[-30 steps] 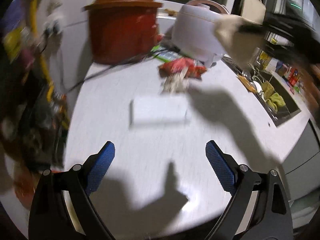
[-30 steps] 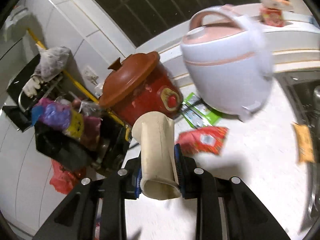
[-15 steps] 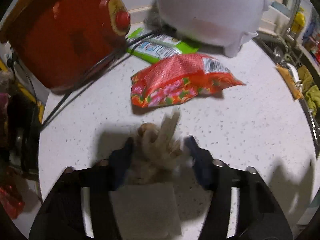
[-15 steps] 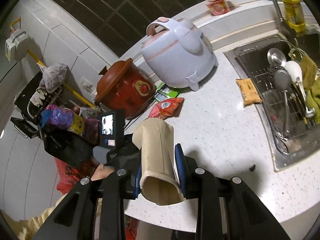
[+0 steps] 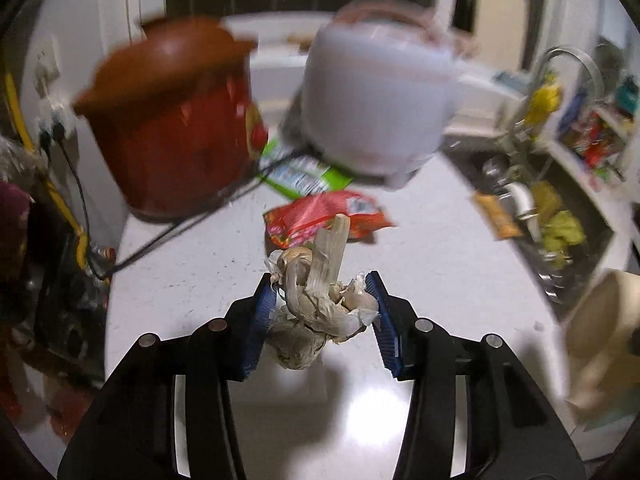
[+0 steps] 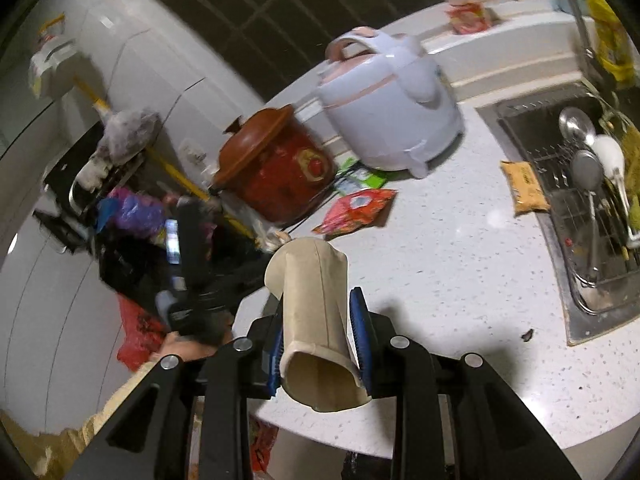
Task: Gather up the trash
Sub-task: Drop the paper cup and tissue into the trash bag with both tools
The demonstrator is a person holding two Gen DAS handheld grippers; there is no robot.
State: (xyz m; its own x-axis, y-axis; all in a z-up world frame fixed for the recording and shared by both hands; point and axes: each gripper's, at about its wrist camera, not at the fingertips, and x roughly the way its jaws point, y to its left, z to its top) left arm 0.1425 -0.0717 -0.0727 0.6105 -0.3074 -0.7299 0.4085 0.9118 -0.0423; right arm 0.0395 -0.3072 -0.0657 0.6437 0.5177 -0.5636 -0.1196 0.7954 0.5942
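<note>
Steel sink (image 6: pixel 592 216) at the right edge of the counter (image 6: pixel 460 280) holds a wire rack with ladles and a white spoon; what lies under them you cannot tell. Both cookers, the red clay pot (image 6: pixel 276 176) and the white rice cooker (image 6: pixel 388 108), stand near the back edge with lids on, so their contents are hidden.

Your left gripper (image 5: pixel 320 312) has the bundle of dry garlic skins (image 5: pixel 316 304) between its blue pads, and the jaws are clenched on it from both sides; a pale stalk sticks up past the pads. The bundle hangs above the white counter, near the front edge, with its shadow below. Behind it the red snack wrapper (image 5: pixel 324 216) and the green packet (image 5: pixel 300 176) lie flat near the cookers.

Your right gripper (image 6: pixel 316 336) grasps the beige paper cup (image 6: pixel 316 320) across its side, the open mouth turned toward the camera, over the front edge of the counter.

Compared with one second ago, your left jaws were wide and empty above a white napkin; now they carry the skins, lifted off the counter. The cup sits in the right jaws as before.
</note>
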